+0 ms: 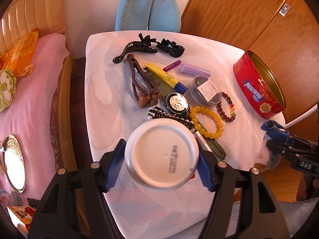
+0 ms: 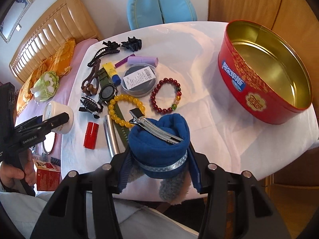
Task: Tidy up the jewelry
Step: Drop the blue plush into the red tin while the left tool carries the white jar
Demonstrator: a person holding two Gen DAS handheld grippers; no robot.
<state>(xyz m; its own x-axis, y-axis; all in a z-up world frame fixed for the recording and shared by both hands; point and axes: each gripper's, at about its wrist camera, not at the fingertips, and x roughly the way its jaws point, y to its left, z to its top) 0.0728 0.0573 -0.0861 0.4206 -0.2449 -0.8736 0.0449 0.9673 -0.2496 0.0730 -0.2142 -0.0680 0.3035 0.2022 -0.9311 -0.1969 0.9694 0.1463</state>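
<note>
Left gripper [image 1: 161,155] is clamped on a round white plastic jar [image 1: 161,155] held over the near table edge, while the right gripper [image 2: 157,159] grips a blue fuzzy hair clip [image 2: 159,139] near the red tin [image 2: 265,73].

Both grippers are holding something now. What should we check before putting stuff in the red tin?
1. Left gripper squeezes the white jar from both sides: ok.
2. Right gripper squeezes the blue fuzzy hair clip: ok.
3. Red tin is open and empty inside: ok.
4. Tin stands fully on the table: cannot tell, its far side sits close to the edge.
5. Bare table between the hair clip and the tin: ok.
6. Yellow bracelet and red bracelet sorted away: not ok, both lie on the table.
</note>
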